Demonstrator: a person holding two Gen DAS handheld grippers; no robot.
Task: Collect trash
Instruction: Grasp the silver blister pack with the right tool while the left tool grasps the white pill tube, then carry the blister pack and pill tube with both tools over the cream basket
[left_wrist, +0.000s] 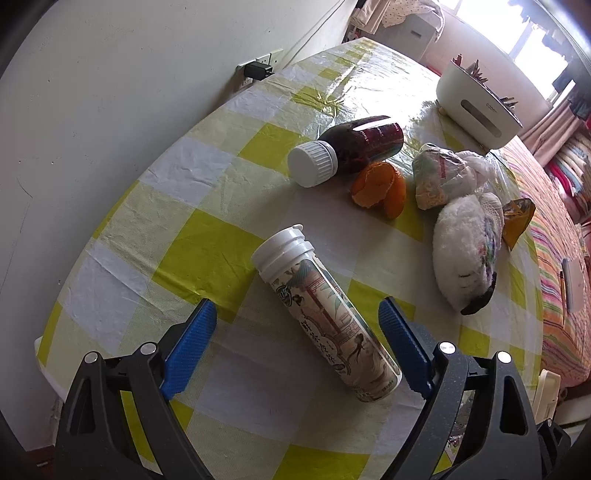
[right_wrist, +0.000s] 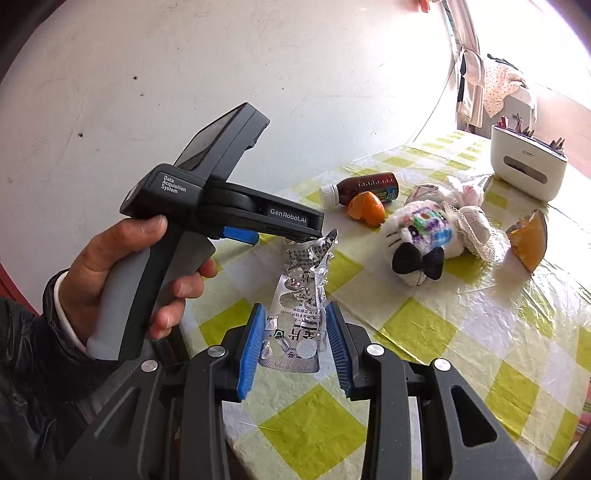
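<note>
Two hand-held grippers with blue ribbed pads, over a table under a yellow-green and white checked plastic cloth (left_wrist: 207, 236).

Left gripper (left_wrist: 297, 325): jaws spread wide, pads touching nothing. A white-capped cylindrical tube with a printed picture label (left_wrist: 325, 317) lies on its side on the cloth between the two fingers, nearer the right-hand one, cap end pointing away.

Right gripper (right_wrist: 295, 325): jaws drawn in and clamped on a crumpled silver foil blister pack with emptied pockets (right_wrist: 301, 295), which stands up between the pads, clear of the cloth.

Left wrist view only: the tube; a crumpled printed plastic wrapper (left_wrist: 439, 177), beside the orange peel (left_wrist: 380, 188).

Right wrist view only: the blister pack; a person's hand (right_wrist: 122, 273) in a dark sleeve around the grey handle of the left gripper's black body, which hangs just above the foil's top edge.

Both views: a dark brown bottle with a white screw cap (left_wrist: 351, 147) on its side, the peel against it; a white plush toy with a black bow (right_wrist: 421, 243); a brown-orange scrap (right_wrist: 530, 236) beyond the toy; a white box holder (left_wrist: 480, 107) at the far end.
</note>
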